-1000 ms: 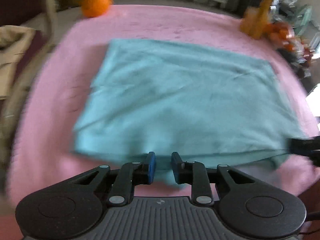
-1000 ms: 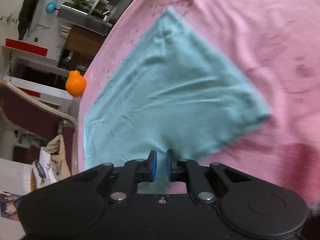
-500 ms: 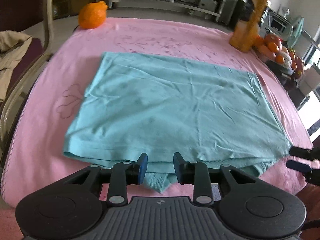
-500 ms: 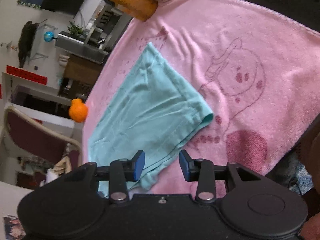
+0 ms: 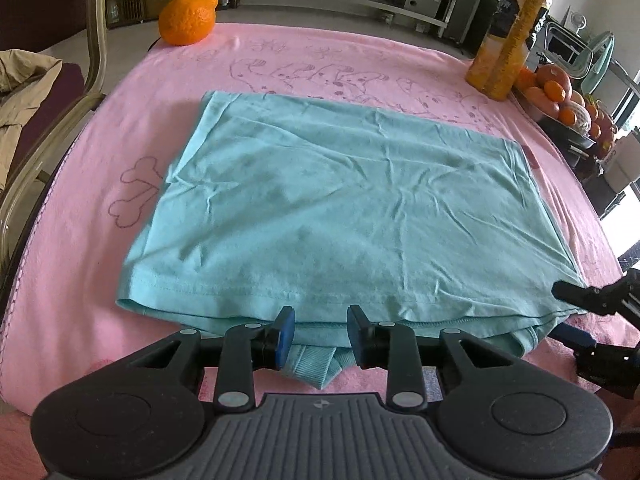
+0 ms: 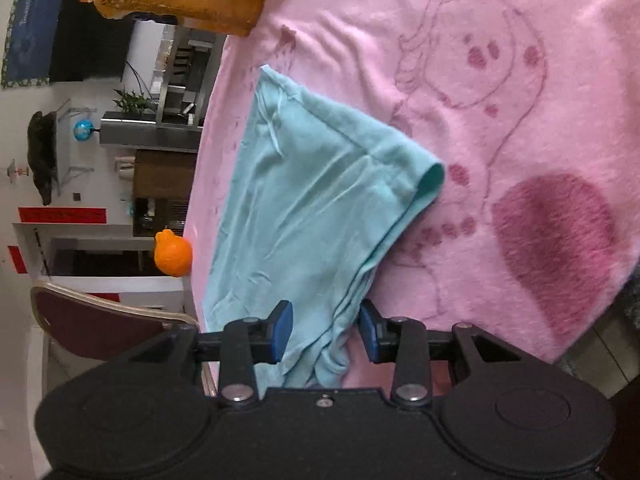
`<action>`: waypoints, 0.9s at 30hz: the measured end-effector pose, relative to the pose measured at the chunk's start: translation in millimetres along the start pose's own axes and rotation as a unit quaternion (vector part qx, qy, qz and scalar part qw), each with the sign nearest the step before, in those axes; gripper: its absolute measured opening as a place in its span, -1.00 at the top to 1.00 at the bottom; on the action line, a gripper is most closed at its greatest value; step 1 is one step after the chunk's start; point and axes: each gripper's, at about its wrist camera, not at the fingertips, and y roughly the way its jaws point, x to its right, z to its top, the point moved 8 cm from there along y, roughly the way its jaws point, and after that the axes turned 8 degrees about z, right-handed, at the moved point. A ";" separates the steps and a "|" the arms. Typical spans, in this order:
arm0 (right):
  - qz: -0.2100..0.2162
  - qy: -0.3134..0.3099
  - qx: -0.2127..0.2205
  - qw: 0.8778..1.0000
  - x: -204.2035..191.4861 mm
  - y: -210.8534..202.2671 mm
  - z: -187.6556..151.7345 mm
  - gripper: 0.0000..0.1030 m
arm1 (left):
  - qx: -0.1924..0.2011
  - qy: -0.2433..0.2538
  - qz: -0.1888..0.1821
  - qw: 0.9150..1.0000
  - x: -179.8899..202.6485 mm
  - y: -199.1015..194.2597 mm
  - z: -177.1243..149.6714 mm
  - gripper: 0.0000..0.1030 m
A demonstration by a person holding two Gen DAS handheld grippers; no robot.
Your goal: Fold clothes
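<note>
Both grippers have let go since 1 s ago: jaws then nearly closed on the hem now stand spread, and the shirt lies flat. Largest to smallest: pink blanket (image 5: 100, 128) w/ cartoon prints covers the table; teal shirt (image 5: 352, 208), folded to a rough rectangle, lies centred on it, near hem doubled, ribbed collar poking out below the near edge. L gripper (image 5: 319, 334) sits at mid near hem, jaws apart, blue pads either side of the collar, nothing held. R gripper (image 6: 325, 332), rolled sideways, is at the shirt's near right corner, jaws wide, the corner's bunched edge lying loose between the pads; no grip on it. In the L view, the R gripper's fingertips (image 5: 568, 294) show at that same corner. Juice bottle (image 5: 508, 32) stands at far right blanket edge, beside a fruit bowl (image 5: 560, 96). Orange (image 5: 188, 18) sits at far left edge. Chair (image 5: 48, 128) left of table, beige garment on its seat.
</note>
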 end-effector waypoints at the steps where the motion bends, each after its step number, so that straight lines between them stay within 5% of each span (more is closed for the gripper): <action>1: 0.008 0.009 0.003 1.000 -0.2 1.6 0.1 0.30 | 0.000 -0.001 0.001 1.000 -0.3 0.1 0.1 0.43; 5: -0.006 -0.006 0.104 0.994 -3.3 -6.8 13.2 0.32 | -0.001 -0.009 -0.002 1.000 -3.3 0.2 1.0 0.43; 11: -0.010 -0.031 0.097 0.995 -9.5 2.3 15.4 0.32 | -0.001 -0.025 -0.013 1.000 -9.7 -1.3 4.1 0.43; 13: -0.023 -0.039 0.138 0.989 -8.7 -4.5 25.2 0.35 | -0.003 -0.027 -0.010 1.000 -12.6 -1.0 4.3 0.43; 17: -0.021 -0.015 0.162 0.986 -4.2 -6.9 36.4 0.46 | -0.001 -0.013 0.055 0.998 -41.3 -0.7 9.2 0.44; 19: -0.047 -0.028 0.174 0.983 -4.3 -6.7 39.5 0.81 | 0.001 -0.005 0.090 0.996 -56.7 -1.1 11.9 0.46; 21: -0.072 -0.040 0.183 0.980 -5.0 -5.5 41.5 0.84 | -0.014 0.000 0.120 0.993 -72.9 4.2 11.5 0.56; 27: -0.169 -0.128 0.198 0.957 -30.5 2.3 36.4 0.88 | -0.035 -0.013 0.088 0.995 -95.2 5.7 8.3 0.44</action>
